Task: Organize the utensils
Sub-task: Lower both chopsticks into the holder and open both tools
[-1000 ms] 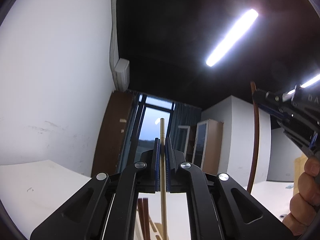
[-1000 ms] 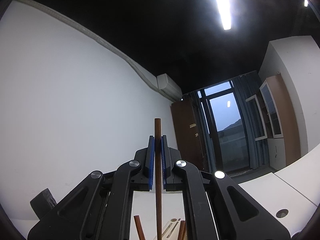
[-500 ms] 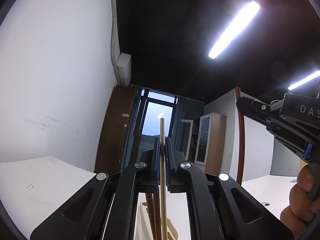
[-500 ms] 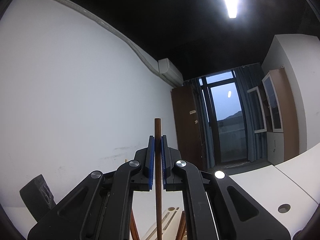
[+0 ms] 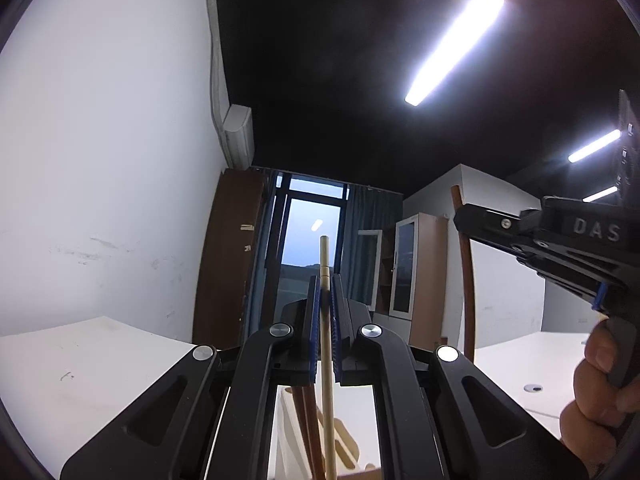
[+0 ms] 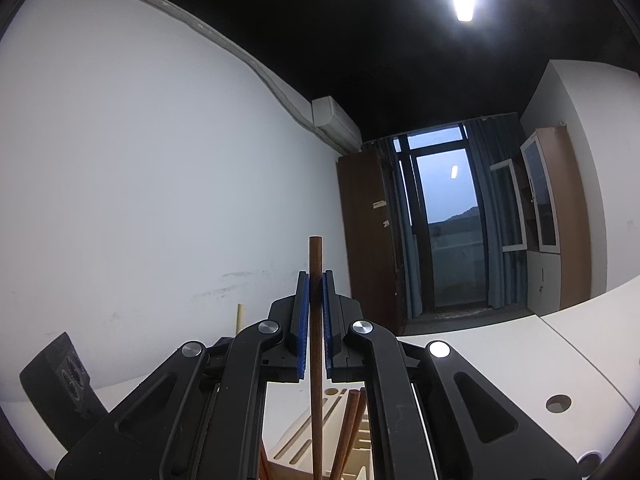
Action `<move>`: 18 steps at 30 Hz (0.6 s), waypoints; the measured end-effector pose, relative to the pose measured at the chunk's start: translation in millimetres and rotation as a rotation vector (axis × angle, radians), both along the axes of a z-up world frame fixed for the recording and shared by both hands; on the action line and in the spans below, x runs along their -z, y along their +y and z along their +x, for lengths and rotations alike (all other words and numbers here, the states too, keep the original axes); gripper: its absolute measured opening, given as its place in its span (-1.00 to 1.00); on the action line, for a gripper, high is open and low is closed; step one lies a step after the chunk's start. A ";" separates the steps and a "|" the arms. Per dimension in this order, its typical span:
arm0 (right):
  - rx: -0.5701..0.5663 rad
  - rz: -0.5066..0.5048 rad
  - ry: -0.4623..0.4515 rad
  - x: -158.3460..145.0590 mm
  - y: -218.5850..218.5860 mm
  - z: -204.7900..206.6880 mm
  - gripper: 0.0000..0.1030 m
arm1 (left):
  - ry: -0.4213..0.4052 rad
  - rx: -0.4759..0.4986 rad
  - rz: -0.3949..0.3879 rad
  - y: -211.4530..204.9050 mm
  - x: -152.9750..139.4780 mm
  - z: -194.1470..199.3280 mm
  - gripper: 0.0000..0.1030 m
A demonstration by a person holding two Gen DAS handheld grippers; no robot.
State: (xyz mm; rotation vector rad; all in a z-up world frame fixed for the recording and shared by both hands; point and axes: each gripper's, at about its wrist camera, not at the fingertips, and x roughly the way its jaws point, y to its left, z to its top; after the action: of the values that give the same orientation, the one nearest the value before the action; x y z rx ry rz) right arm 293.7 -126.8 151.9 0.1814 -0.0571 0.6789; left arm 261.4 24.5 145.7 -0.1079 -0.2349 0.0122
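My left gripper [image 5: 326, 292] is shut on a pale bamboo chopstick [image 5: 327, 360] that stands upright between its blue pads. My right gripper [image 6: 316, 280] is shut on a dark brown chopstick [image 6: 316, 340], also upright. Below both stands a cream slotted utensil holder [image 6: 316, 420] with two more brown chopsticks [image 6: 352, 424] in it; it also shows in the left wrist view [image 5: 348, 440]. In the left wrist view the right gripper's body [image 5: 560, 240] and its brown chopstick [image 5: 464, 272] are at the right. In the right wrist view the pale chopstick's tip [image 6: 240, 316] shows at the left.
White tables [image 5: 80, 368] lie low in both views, one with cable holes [image 6: 558, 403]. A white wall, a brown door [image 6: 368, 240], a window and a cabinet stand behind. The left gripper's dark body [image 6: 60, 392] is at the lower left of the right wrist view.
Both grippers have tilted downward a little, so more of the tables and the holder shows. The right gripper has moved nearer in the left wrist view. Both stay shut on their chopsticks.
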 end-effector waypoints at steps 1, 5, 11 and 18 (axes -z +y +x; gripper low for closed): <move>-0.001 -0.002 0.005 0.0 -0.7 -0.7 -0.86 | -0.001 -0.003 0.004 1.1 -0.1 -0.2 -0.91; 0.000 -0.011 0.011 4.5 0.7 -8.0 -0.86 | 0.010 -0.006 0.010 4.7 1.4 -1.9 -0.91; 0.004 -0.030 0.025 7.1 1.6 -9.5 -0.86 | 0.028 0.012 -0.001 10.6 -0.1 -5.8 -0.91; 0.006 -0.037 0.065 8.1 1.8 -8.9 -0.86 | 0.058 0.041 -0.025 19.9 0.8 -8.8 -0.91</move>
State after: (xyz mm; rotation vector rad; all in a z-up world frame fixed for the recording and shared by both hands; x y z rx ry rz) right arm 284.8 -125.0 143.8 0.1675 0.0176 0.6674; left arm 252.6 44.4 144.8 -0.1371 -0.1747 -0.0222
